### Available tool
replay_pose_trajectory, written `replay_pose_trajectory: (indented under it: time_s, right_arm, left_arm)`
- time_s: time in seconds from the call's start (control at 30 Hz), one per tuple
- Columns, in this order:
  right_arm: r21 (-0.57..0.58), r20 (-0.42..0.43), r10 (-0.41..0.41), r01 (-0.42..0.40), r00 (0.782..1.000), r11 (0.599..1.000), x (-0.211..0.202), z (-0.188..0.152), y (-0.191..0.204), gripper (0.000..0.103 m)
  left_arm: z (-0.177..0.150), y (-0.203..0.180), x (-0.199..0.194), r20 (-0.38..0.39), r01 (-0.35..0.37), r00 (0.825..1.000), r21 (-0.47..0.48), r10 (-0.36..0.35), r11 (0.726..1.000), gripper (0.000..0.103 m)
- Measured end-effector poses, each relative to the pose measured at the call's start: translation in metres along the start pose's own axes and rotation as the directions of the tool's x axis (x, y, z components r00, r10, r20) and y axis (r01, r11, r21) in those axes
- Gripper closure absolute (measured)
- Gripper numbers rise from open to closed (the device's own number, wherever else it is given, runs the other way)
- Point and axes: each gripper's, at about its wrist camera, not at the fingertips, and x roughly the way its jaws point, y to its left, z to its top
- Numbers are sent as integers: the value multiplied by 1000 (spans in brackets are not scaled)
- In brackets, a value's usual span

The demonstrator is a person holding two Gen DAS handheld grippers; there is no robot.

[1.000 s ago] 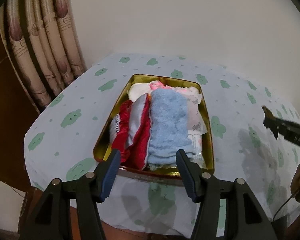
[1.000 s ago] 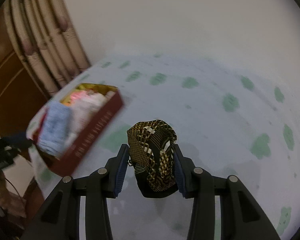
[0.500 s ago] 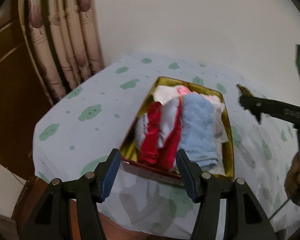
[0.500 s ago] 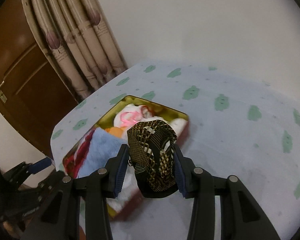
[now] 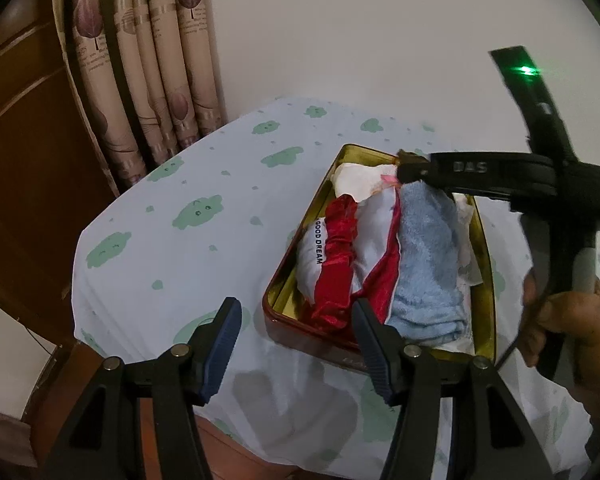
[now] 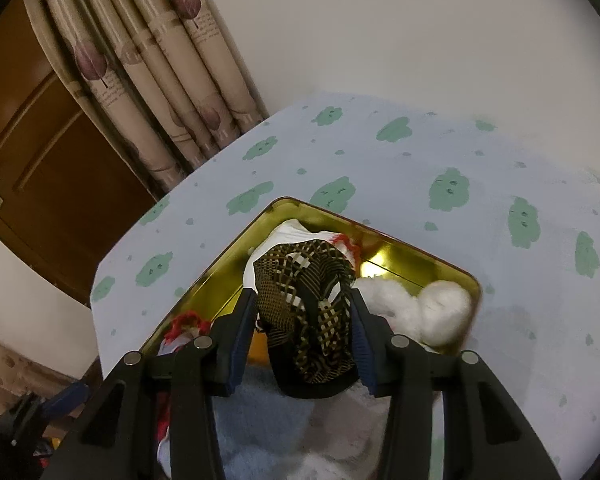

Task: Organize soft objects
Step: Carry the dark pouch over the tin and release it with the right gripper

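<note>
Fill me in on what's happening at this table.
A person with a gripper in each hand is packing soft items into a gold-lined rectangular tin on the cloud-print tablecloth. The right gripper holds a brown-and-black checked cloth over the tin's far end, and its jaws are opening. The tin already holds a light blue towel, a red-and-white satin piece and white fluffy items. The left gripper hangs open and empty near the tin's near edge.

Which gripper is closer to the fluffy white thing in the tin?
Right. The right gripper hangs over the tin, beside the fluffy white thing, jaws opening around a patterned cloth. The left gripper waits outside, empty.
</note>
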Motion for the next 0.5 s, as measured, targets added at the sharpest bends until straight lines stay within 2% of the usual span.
replay_pose_trajectory:
  time_s: [0.27,0.33,0.37,0.4,0.5]
  right_arm:
    - [-110,-1,-69,68,998,992,18,-3,18,51]
    - [-99,-1,-72,71,997,993,17,-2,16,38]
    - [-90,2,-67,67,998,994,15,-2,14,23]
    - [-83,17,-66,67,998,994,10,-1,14,15]
    - [-104,83,-109,118,991,988,-7,-1,17,7]
  left_arm:
    - [2,9,8,-37,23,999,-44,-24,999,44]
    - [1,8,9,-35,17,999,-40,-19,999,44]
    - [1,7,9,-33,13,999,-33,-14,999,44]
    - [1,6,9,-29,9,1000,-29,-10,1000,44]
    - [0,4,7,-18,10,1000,-20,-10,1000,44]
